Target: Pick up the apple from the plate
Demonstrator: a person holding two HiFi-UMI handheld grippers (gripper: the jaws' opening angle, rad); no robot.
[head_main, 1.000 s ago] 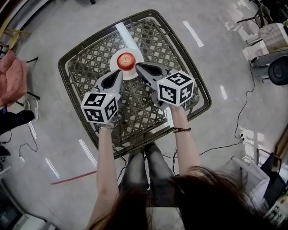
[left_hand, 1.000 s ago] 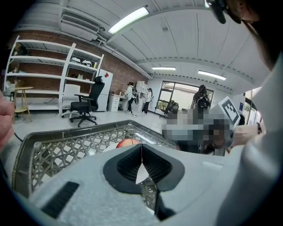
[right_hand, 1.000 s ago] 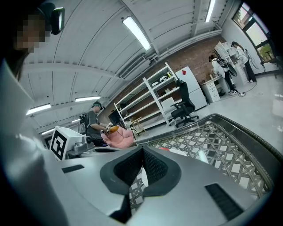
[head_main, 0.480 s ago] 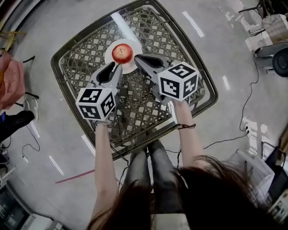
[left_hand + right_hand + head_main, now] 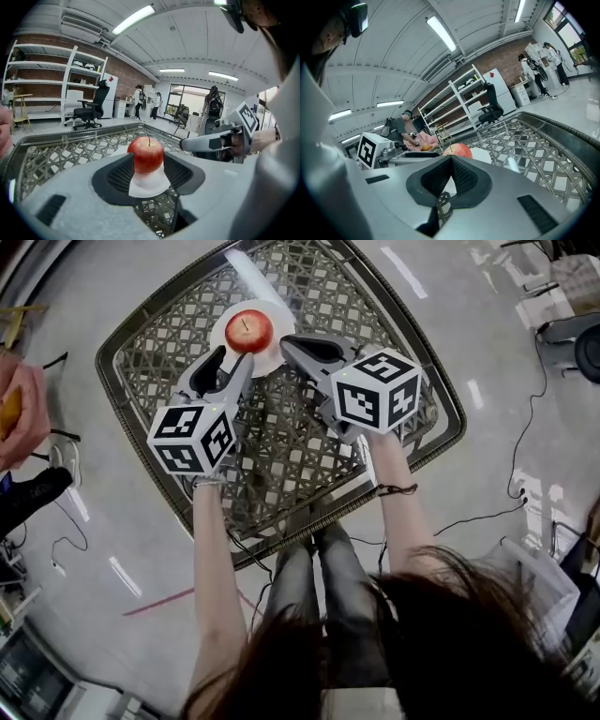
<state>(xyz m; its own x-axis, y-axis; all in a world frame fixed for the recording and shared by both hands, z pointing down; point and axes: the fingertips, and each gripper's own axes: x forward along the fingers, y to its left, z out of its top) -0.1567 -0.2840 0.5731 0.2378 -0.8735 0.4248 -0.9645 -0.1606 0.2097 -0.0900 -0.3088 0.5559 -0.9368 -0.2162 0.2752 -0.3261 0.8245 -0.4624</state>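
A red apple (image 5: pixel 248 331) sits on a small white plate (image 5: pixel 225 324) at the far side of the lattice table (image 5: pixel 281 446). My left gripper (image 5: pixel 232 358) is just short of the plate, and its jaws have just been opening. In the left gripper view the apple (image 5: pixel 148 154) and the plate (image 5: pixel 147 185) show between the parted pads (image 5: pixel 117 174), untouched. My right gripper (image 5: pixel 285 342) is shut and empty at the plate's right edge. From the right gripper view the apple (image 5: pixel 459 150) peeks over the closed tips of the right gripper (image 5: pixel 451 158).
The table has a raised woven rim (image 5: pixel 112 399) and a glass top. Cables (image 5: pixel 487 512) trail over the floor on the right. A person in pink (image 5: pixel 19 418) is at the left edge. Shelves (image 5: pixel 56 89) and an office chair (image 5: pixel 91 110) stand beyond the table.
The left jaws were shut and now stand parted. Both grippers have sunk toward the table and sit closer to the plate.
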